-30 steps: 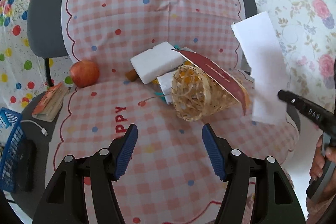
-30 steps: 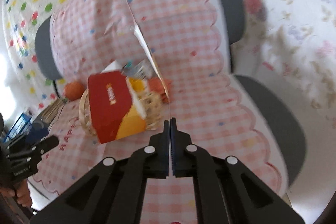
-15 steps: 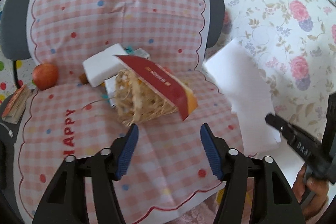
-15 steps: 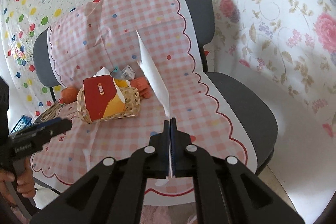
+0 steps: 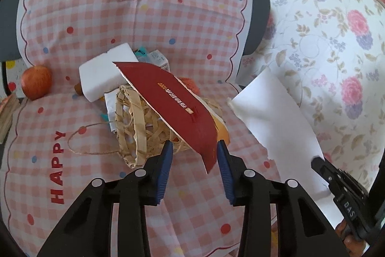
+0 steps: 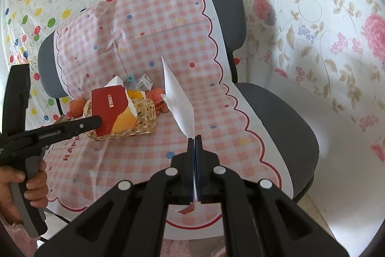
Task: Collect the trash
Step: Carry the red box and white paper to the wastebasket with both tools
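A woven straw basket (image 5: pixel 142 127) lies on its side on a chair seat covered by a pink checked cloth (image 5: pixel 72 184). A torn red and orange carton (image 5: pixel 173 102) sticks out of it. My left gripper (image 5: pixel 195 151) is open, its blue pads on either side of the carton's lower corner, and it shows in the right wrist view (image 6: pixel 96 122). My right gripper (image 6: pixel 194 140) is shut on a white paper sheet (image 6: pixel 179 98), held above the seat to the right of the basket (image 6: pixel 144 119). The sheet also shows in the left wrist view (image 5: pixel 276 127).
A white foam block (image 5: pixel 105 71), small cartons (image 5: pixel 156 59) and orange fruit (image 6: pixel 157 95) lie behind the basket. An apple (image 5: pixel 36 84) sits at the seat's left. The chair's grey back (image 6: pixel 228 16) stands against floral and dotted wall coverings. White floor lies right of the chair.
My left gripper has moved forward to the basket and its pads now flank the red carton's corner. My right gripper has drawn back and right with the white sheet.
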A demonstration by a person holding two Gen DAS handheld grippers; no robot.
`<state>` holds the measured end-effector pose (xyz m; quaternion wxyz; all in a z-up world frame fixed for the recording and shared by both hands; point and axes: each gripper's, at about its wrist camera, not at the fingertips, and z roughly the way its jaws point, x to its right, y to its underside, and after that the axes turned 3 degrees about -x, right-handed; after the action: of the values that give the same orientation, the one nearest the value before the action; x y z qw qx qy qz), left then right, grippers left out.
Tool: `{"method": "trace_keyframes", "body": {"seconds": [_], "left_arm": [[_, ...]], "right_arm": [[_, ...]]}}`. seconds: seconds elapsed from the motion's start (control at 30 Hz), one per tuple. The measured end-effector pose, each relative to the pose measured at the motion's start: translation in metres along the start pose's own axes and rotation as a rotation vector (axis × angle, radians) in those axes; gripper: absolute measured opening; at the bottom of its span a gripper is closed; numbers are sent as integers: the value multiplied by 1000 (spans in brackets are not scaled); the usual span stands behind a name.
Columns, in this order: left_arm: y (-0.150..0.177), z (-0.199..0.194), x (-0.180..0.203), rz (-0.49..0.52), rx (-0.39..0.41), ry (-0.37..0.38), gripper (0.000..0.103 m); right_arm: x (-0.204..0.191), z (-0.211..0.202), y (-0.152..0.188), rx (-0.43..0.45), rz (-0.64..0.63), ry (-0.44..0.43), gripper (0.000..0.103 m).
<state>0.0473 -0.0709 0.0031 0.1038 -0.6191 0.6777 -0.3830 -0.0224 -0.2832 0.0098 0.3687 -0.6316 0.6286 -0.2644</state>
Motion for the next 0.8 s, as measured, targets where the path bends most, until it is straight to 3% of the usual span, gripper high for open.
{"method": "trace_keyframes", "body": {"seconds": [0.33, 0.53, 0.63, 0.8], "left_arm": [[-16, 18, -2, -46, -21, 26, 37], [-17, 18, 1, -37, -19, 37, 10], [-11, 9, 7, 9, -1, 50, 1], [12, -21, 32, 182, 60, 12, 1]], "right_arm": [[-2, 4, 0, -9, 2, 4, 1], [-3, -1, 2, -4, 0, 14, 1], [-5, -10, 4, 8, -3, 25, 1], [-6, -29, 9, 30, 8, 40, 1]]}}
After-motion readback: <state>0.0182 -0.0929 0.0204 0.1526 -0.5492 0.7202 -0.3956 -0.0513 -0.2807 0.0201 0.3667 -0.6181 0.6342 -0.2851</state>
